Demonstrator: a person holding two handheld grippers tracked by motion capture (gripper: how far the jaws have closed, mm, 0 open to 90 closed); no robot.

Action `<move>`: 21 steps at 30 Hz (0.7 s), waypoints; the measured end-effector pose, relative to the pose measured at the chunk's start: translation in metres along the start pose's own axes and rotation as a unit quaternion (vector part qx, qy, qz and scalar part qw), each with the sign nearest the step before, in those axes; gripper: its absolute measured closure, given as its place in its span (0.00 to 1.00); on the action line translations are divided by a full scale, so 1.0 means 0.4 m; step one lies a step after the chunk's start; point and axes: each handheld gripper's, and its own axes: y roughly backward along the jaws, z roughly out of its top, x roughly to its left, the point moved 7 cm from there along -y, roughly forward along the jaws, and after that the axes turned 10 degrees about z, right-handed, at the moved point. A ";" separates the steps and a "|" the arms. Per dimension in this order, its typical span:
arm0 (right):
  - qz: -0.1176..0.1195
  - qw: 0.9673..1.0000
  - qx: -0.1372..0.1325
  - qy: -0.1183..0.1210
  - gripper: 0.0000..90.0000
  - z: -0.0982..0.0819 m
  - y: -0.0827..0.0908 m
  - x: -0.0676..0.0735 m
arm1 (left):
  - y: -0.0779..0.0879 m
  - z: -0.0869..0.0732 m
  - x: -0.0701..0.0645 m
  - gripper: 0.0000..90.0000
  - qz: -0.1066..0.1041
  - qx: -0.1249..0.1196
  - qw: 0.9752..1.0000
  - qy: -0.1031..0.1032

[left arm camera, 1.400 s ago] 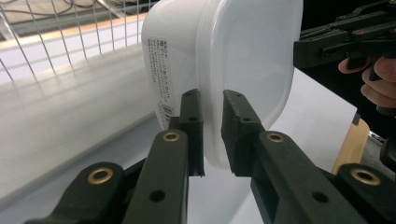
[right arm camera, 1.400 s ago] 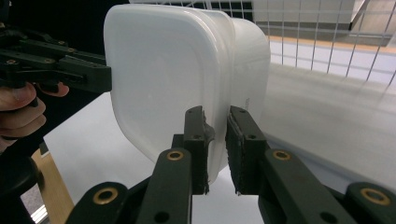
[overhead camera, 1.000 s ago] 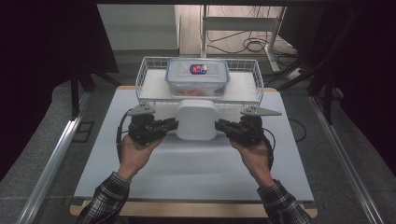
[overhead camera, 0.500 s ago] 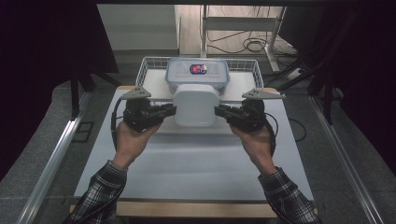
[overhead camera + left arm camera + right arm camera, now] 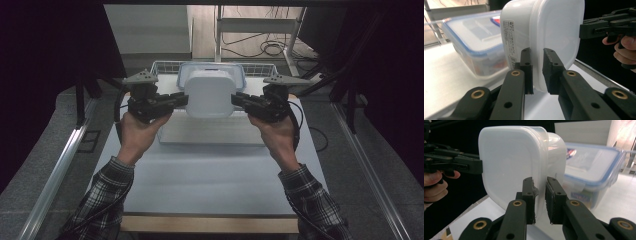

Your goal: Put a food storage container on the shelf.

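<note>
The white container (image 5: pixel 541 37) bears a printed label (image 5: pixel 510 41), too small to read; the logo on the clear box (image 5: pixel 474 42) is illegible.

The white plastic box (image 5: pixel 209 93) is a rounded square w/ soft corners & a milky see-through look. It has a lid on, w/ a rim sticking out all round. It's up off the table, lid side facing the high view. The left gripper (image 5: pixel 179 99) pinches its rim at 9 o'clock & the right gripper (image 5: pixel 238 100) pinches it at 3 o'clock. In the left gripper view the box (image 5: pixel 541 37) stands on its edge, w/ a small printed label on its side wall. In the right gripper view the box (image 5: pixel 511 162) looks plain & smooth, rim squeezed between the pads.
</note>
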 end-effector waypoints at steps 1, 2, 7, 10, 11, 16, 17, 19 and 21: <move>0.000 1.000 -0.002 0.000 0.86 0.009 0.000 0.000 | 0.002 0.009 0.002 0.88 0.000 -0.002 1.000 0.000; -0.001 1.000 -0.003 0.001 0.86 0.018 0.000 -0.001 | 0.003 0.017 0.003 0.88 0.000 -0.003 1.000 0.000; -0.002 1.000 -0.007 0.003 0.86 0.056 -0.004 -0.004 | 0.005 0.053 0.014 0.88 0.003 -0.005 1.000 0.000; -0.006 1.000 -0.009 0.004 0.86 0.077 -0.009 -0.009 | 0.002 0.072 0.021 0.88 0.005 -0.005 1.000 -0.001; -0.007 1.000 -0.009 0.005 0.86 0.083 -0.011 -0.013 | 0.000 0.077 0.022 0.88 0.005 -0.007 1.000 0.001; -0.015 1.000 -0.010 0.003 0.86 0.110 -0.019 -0.027 | -0.013 0.102 0.034 0.88 0.003 -0.009 1.000 0.006; -0.015 1.000 -0.010 0.000 0.85 0.113 -0.020 -0.030 | -0.015 0.105 0.037 0.88 0.001 -0.009 1.000 0.008; -0.017 1.000 -0.009 -0.004 0.85 0.120 -0.024 -0.037 | -0.021 0.110 0.040 0.88 0.002 -0.009 1.000 0.010; -0.020 1.000 -0.009 -0.007 0.85 0.123 -0.029 -0.044 | -0.029 0.114 0.044 0.87 0.004 -0.006 1.000 0.010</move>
